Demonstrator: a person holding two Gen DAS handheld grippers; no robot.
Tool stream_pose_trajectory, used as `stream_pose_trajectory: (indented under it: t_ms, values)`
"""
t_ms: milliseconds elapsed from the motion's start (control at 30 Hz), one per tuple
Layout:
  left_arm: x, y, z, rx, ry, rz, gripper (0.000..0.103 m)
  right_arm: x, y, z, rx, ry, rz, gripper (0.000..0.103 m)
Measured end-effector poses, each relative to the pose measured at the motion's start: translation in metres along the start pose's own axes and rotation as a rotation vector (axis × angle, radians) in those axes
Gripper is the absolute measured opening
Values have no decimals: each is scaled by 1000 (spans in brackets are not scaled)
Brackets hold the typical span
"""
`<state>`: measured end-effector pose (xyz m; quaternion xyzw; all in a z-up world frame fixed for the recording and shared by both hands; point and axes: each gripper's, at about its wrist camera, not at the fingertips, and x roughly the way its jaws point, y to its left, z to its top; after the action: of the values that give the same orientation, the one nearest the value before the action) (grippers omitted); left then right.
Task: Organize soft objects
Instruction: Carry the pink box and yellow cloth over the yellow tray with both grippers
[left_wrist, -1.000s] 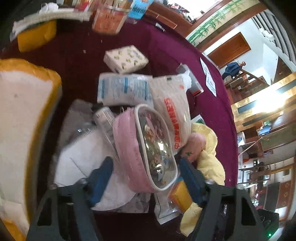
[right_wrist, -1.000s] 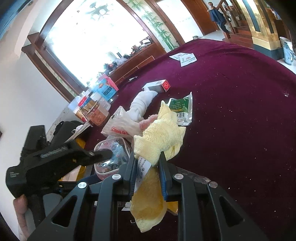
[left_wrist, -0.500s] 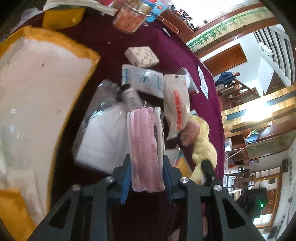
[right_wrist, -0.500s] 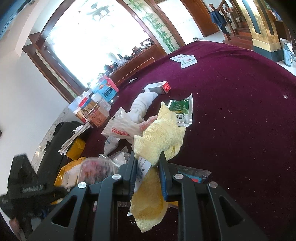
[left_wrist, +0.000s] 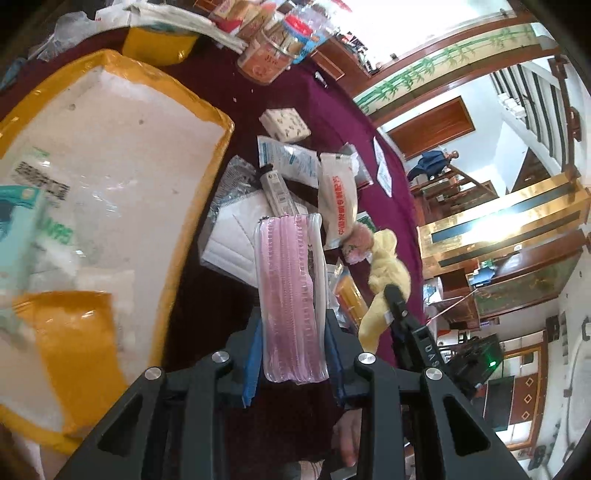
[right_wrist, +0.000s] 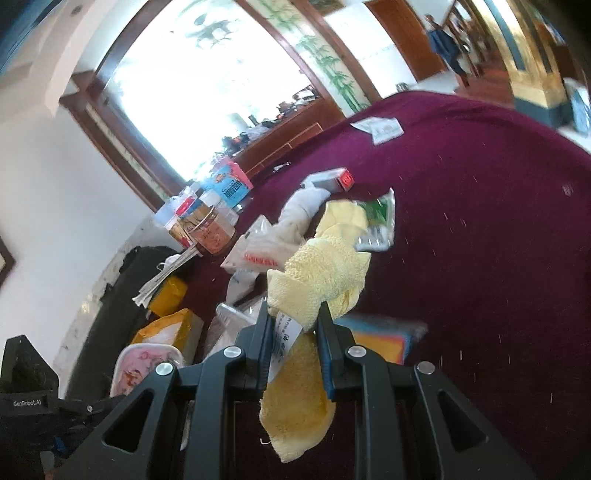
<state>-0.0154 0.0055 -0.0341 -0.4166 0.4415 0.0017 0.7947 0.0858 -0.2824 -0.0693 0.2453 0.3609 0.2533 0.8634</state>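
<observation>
The left gripper (left_wrist: 293, 343) is clenched on a pink pouch (left_wrist: 290, 295) with a clear plastic side; its blue pads press both flanks of the pouch, which stands on edge between them and is held clear above the dark red bench (left_wrist: 332, 122). In the right wrist view the same pouch shows at the lower left, its printed clear face turned up (right_wrist: 146, 363).

To the left of the pouch lies a large yellow-edged padded bag (left_wrist: 110, 155) with white filling — a clear packet with green print rests on its near part. Beyond the pouch, on the bench, sits a heap: a flat white packet (left_wrist: 231, 240), a small tube (left_wrist: 277, 192), a blue-and-white sachet (left_wrist: 286, 158), a white bag with red lettering (left_wrist: 338, 199) and, farther off, a patterned tissue pack (left_wrist: 284, 125). A jar with an orange label (left_wrist: 264, 61) stands at the far edge among boxes.

The right gripper (right_wrist: 293, 332) is grasping a yellow towel (right_wrist: 321, 273) — its jaws pinch the cloth beside a white sewn label, with one end hanging below the fingers and the bulk bunched up ahead. Just beyond the towel are a rolled white cloth (right_wrist: 299, 214), a green-printed packet (right_wrist: 376, 218) and a small grey box with a red end (right_wrist: 330, 181). Near the right of the gripper lies an orange and blue packet (right_wrist: 380, 338). Two paper slips (right_wrist: 380, 129) lie well apart on the far side of the bench.
</observation>
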Motion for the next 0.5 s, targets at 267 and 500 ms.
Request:
stream_pose_trajectory:
  t_ms: [267, 500]
  values:
    - [-46, 17, 2, -6, -96, -20, 31, -46, 30, -8, 6, -22, 91, 21]
    - [-89, 44, 22, -50, -215, -7, 31, -52, 91, -16, -108, 42, 258, 21]
